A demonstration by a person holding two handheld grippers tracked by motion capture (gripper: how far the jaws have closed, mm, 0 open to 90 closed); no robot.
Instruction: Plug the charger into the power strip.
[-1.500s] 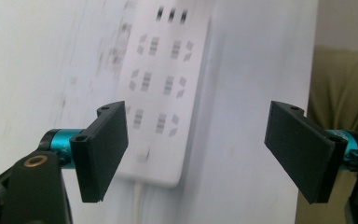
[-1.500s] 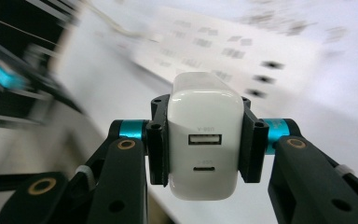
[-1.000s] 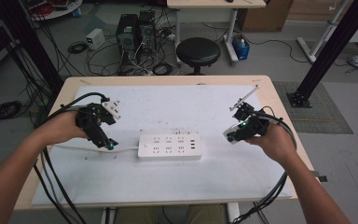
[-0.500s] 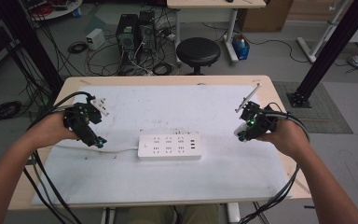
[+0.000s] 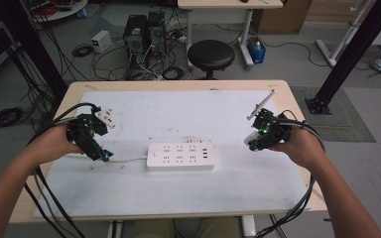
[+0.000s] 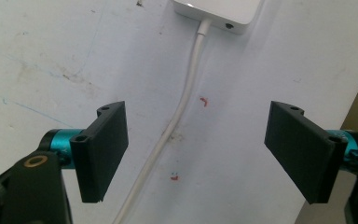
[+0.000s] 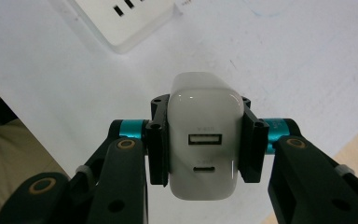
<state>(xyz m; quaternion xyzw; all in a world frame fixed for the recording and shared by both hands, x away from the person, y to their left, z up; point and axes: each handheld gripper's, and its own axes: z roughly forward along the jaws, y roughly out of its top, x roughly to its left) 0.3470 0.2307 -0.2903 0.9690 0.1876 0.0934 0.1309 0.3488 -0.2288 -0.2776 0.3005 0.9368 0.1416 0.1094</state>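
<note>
**Inspector:** Step in hand?

**Assistant:** The right gripper has its fingers pinching a white USB charger, held above the bench to the right of the power strip. The left gripper hovers over the strip's cable, fingers spread and empty.

**Inspector:** Next move?

**Assistant:** Likely aligning the charger over a socket and pressing it in, with the left steadying the strip.

**Inspector:** Markings?

**Assistant:** Faint print above the charger's port, too small to read.
</note>
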